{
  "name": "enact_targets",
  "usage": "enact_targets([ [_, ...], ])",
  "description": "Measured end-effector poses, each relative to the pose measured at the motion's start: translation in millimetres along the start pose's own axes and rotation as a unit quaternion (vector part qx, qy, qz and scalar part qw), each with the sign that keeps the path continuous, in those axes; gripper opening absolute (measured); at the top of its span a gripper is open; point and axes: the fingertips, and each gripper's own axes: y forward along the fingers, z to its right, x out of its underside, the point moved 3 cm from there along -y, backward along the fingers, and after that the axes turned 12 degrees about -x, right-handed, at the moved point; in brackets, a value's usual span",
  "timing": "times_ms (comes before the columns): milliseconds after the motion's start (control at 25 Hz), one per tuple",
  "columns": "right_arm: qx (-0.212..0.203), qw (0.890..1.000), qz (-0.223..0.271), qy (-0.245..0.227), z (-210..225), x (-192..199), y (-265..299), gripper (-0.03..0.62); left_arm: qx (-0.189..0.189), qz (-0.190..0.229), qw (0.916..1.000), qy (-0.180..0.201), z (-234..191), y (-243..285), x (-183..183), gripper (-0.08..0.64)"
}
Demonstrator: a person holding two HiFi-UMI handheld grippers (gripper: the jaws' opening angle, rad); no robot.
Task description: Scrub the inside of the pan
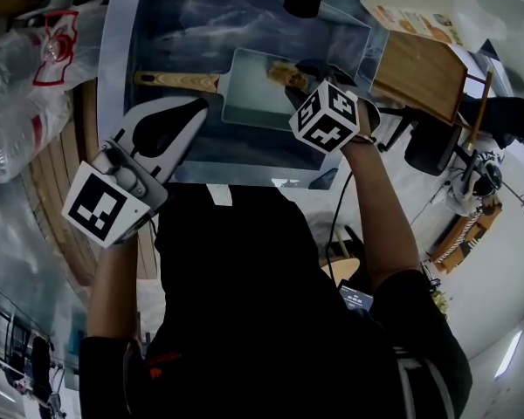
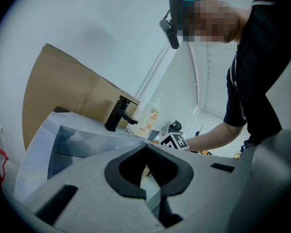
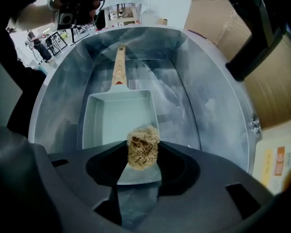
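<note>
A pale rectangular pan (image 1: 258, 90) with a wooden handle (image 1: 176, 80) lies flat in the steel sink (image 1: 175, 24), handle pointing left. My right gripper (image 1: 290, 77) is shut on a tan fibrous scrubber (image 1: 281, 72) and hovers over the pan's right end. In the right gripper view the scrubber (image 3: 143, 147) sits pinched between the jaws (image 3: 143, 152) just above the pan (image 3: 119, 118); its handle (image 3: 118, 67) points away. My left gripper (image 1: 196, 105) hangs at the sink's front edge near the handle. Its jaws (image 2: 145, 148) are shut on nothing.
A black faucet (image 3: 252, 33) stands at the sink's far rim (image 3: 218, 81), with a soap bottle (image 2: 148, 118) and cardboard (image 2: 63, 91) beside it. A wooden board (image 1: 419, 72) lies right of the sink. Plastic bags (image 1: 17, 77) lie to the left.
</note>
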Motion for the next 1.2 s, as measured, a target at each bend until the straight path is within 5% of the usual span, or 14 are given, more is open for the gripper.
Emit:
enact_targets([
  [400, 0.008, 0.999, -0.048, -0.005, 2, 23, -4, 0.184, 0.005, -0.002, 1.0, 0.006, 10, 9, -3, 0.018],
  [600, 0.011, 0.999, -0.034, 0.001, 0, 21, -8, 0.184, 0.006, -0.001, 0.9999, 0.009, 12, 8, -5, 0.018],
  [1200, -0.015, 1.0, 0.011, -0.025, -35, -44, -4, 0.184, -0.014, 0.008, 0.9998, 0.008, -5, -33, -5, 0.018],
])
